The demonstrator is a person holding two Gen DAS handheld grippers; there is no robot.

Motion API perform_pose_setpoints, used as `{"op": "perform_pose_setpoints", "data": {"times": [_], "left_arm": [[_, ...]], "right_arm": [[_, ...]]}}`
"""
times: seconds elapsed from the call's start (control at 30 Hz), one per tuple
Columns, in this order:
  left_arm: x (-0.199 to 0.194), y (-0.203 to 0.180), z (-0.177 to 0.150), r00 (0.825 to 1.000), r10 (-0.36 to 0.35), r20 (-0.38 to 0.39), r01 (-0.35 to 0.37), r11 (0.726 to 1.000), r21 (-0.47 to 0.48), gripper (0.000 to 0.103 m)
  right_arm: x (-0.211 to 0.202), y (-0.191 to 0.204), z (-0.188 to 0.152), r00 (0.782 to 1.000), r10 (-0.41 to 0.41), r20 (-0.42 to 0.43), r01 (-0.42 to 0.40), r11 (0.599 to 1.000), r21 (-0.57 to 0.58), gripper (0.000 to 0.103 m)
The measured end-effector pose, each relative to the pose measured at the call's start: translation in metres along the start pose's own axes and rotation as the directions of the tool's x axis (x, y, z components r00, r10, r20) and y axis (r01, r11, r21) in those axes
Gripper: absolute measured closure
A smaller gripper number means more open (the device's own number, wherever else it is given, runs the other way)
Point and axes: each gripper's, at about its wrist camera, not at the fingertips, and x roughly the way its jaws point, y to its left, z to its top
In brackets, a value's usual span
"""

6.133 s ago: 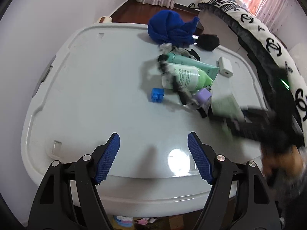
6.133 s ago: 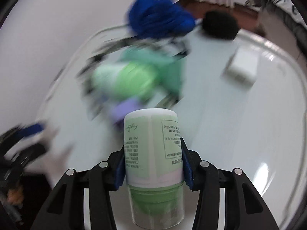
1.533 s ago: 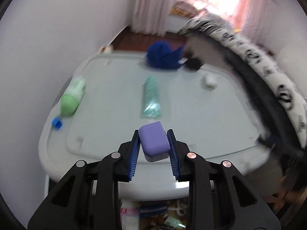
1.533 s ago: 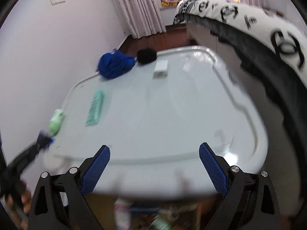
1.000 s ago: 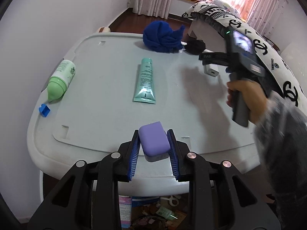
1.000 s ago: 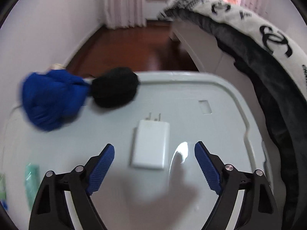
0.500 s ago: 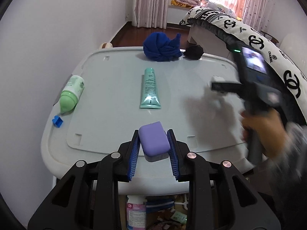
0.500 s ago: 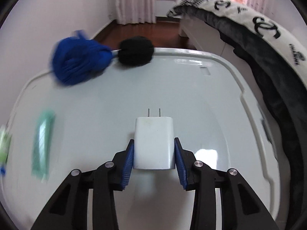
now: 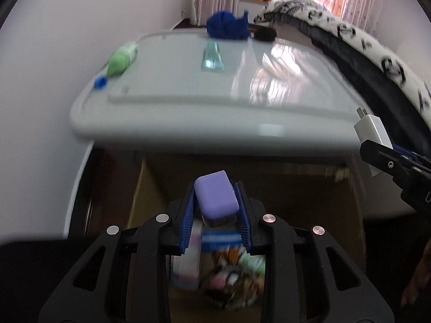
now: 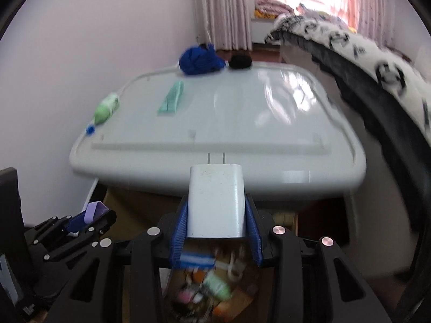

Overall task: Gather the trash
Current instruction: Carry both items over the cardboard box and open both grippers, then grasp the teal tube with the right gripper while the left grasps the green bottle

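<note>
My left jaws are clamped on the purple case [image 9: 216, 198] and my right on the charger [image 10: 216, 202] — both off the worktop [image 10: 242, 123], above the box [image 10: 215, 296] below — but releasing off-centre could drop either outside it.

A purple case [image 9: 216, 198] is gripped in the left claw [image 9: 215, 215] in front of the tabletop [image 9: 175, 86], over a box of blurred clutter [image 9: 229, 282]. A white charger [image 9: 373, 132] is clamped in the right claw [image 9: 382, 150] beside the tabletop's right corner.
</note>
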Motion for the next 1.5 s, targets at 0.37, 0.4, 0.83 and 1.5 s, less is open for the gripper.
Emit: {"op": "perform_pose_setpoints", "data": {"times": [0.37, 0.4, 0.83, 1.5], "left_arm": [[0.036, 0.007, -0.046, 0.981, 0.048, -0.188, -0.045, 0.999, 0.020, 0.059], [0.039, 0.008, -0.047, 0.978, 0.071, -0.198, -0.068, 0.997, 0.020, 0.047], [0.036, 0.012, -0.046, 0.974, 0.117, -0.195, -0.120, 0.993, -0.003, 0.031], [-0.006, 0.124, 0.106, 0.989, 0.127, -0.081, -0.140, 0.971, -0.193, 0.031]], "right_arm": [[0.033, -0.007, -0.054, 0.984, -0.057, -0.171, 0.062, 0.998, 0.029, 0.062], [0.033, -0.010, -0.054, 0.985, -0.055, -0.166, 0.063, 0.997, 0.040, 0.052], [0.031, -0.012, -0.049, 0.988, -0.081, -0.132, 0.087, 0.995, 0.044, 0.035], [0.120, 0.072, 0.149, 0.995, 0.089, -0.043, -0.089, 0.996, -0.015, 0.022]]}}
